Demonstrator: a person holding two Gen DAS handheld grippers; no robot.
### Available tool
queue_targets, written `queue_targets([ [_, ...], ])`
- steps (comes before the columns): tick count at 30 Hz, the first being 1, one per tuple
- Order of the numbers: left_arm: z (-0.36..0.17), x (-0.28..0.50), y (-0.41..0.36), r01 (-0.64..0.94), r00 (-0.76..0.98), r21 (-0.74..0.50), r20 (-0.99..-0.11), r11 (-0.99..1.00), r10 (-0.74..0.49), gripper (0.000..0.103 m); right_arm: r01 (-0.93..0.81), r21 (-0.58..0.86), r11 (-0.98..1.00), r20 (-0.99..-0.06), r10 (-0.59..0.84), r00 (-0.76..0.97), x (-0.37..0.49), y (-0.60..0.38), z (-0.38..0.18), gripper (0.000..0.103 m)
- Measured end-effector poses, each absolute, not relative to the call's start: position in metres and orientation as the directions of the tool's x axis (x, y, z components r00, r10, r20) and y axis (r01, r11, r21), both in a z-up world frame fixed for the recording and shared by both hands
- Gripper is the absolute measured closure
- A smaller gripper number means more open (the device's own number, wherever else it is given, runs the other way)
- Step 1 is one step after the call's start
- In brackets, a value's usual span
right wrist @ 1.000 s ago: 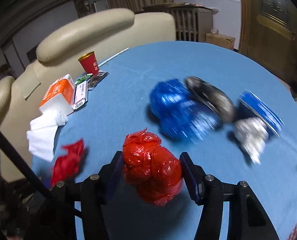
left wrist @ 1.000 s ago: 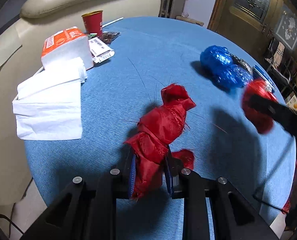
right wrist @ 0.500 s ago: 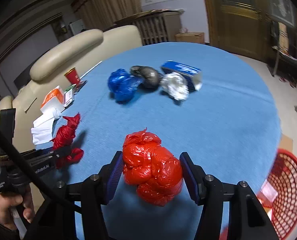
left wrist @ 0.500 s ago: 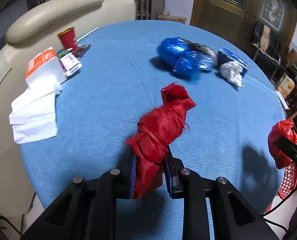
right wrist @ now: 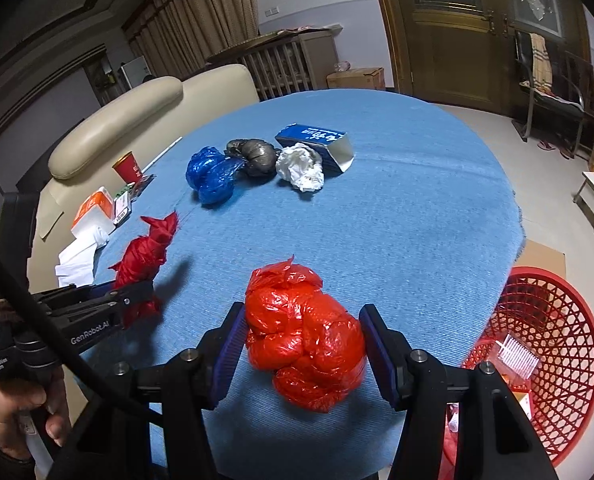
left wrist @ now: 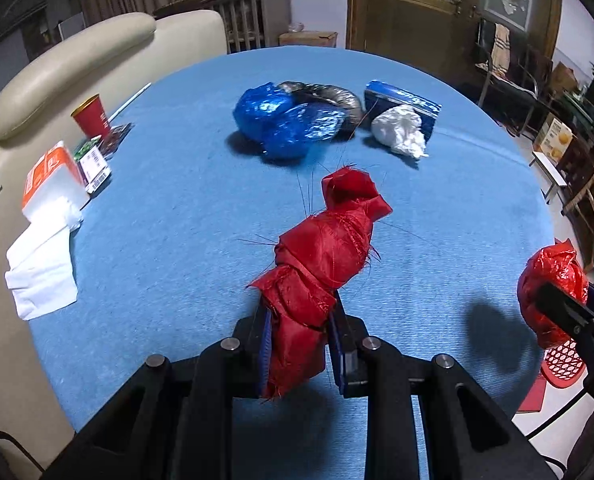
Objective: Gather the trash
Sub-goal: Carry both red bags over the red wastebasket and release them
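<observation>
Frayed red cloth bundle (left wrist: 321, 268) clamped by left gripper (left wrist: 299, 344); crinkled red plastic bag (right wrist: 303, 336) clamped by right gripper (right wrist: 303, 354), carried nearer red mesh basket (right wrist: 553, 356).

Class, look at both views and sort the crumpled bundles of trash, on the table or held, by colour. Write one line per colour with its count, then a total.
Red: 2, the red cloth bundle and the red plastic bag
Blue: 1, the blue bag
Grey: 1, the grey bag
White: 1, the white wad
Total: 5
</observation>
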State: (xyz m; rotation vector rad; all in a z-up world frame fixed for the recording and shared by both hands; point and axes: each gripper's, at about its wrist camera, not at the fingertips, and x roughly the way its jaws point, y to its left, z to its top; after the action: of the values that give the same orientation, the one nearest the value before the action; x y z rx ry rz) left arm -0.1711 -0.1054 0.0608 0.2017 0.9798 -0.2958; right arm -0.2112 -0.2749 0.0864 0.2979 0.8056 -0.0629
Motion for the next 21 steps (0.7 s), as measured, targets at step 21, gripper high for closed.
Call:
queue_targets([
  [21, 0.070, -0.186, -0.129, 0.400, 0.520, 0.022, -0.829, 0.916, -0.207, 0.077, 0.204, 0.243, 0.948, -0.700, 0.026, 0.713, -0.226, -0.288, 0.093, 0.043],
])
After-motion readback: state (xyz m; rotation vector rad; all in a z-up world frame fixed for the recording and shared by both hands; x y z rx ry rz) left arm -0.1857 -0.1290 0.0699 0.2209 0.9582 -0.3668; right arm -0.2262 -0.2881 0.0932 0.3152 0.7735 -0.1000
